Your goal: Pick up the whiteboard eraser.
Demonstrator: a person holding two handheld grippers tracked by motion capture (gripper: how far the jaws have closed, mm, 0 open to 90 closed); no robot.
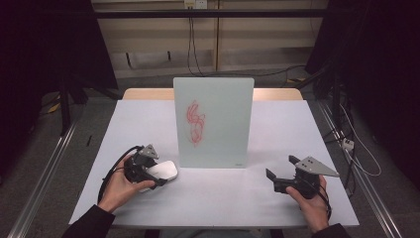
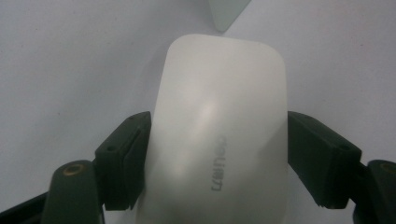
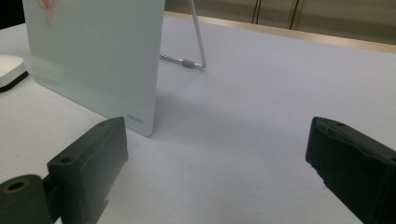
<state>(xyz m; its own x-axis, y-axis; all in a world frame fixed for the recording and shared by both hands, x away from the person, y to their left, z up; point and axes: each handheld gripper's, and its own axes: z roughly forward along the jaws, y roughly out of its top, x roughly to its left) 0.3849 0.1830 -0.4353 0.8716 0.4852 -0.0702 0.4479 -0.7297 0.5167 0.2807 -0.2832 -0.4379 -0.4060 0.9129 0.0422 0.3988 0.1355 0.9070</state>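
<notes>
Eraser gripped at the board's foot, right side waiting

Black jaws of the left gripper (image 2: pixel 217 158) are pressing on the two long sides of a white whiteboard eraser (image 2: pixel 217 126), low on its body, leaving the far rounded end free to reach the glass. No earlier view is at hand, so only the clamp itself is being noted: pads tight against the shell, no gap showing. In the high view the eraser (image 1: pixel 162 172) is lying flat on the tabletop (image 1: pixel 218 198), just beside the lower left corner of the upright glass board (image 1: pixel 214 121), with the left gripper (image 1: pixel 151 174) coming at it from the person's side. Board is standing on a wire stand (image 3: pixel 194 44) at the back, tilted a little, probably so the face is presenting itself for wiping. Red scribble (image 1: pixel 195 121) is sitting mid-height on the left half of the face, above the eraser, so a lift and a short carry inward looks like the likely next move. Right gripper (image 1: pixel 282 171) is resting well apart at the right of the tabletop, jaws spread wide with nothing between them, aimed toward the board's lower right corner, perhaps ready to steady it.
</notes>
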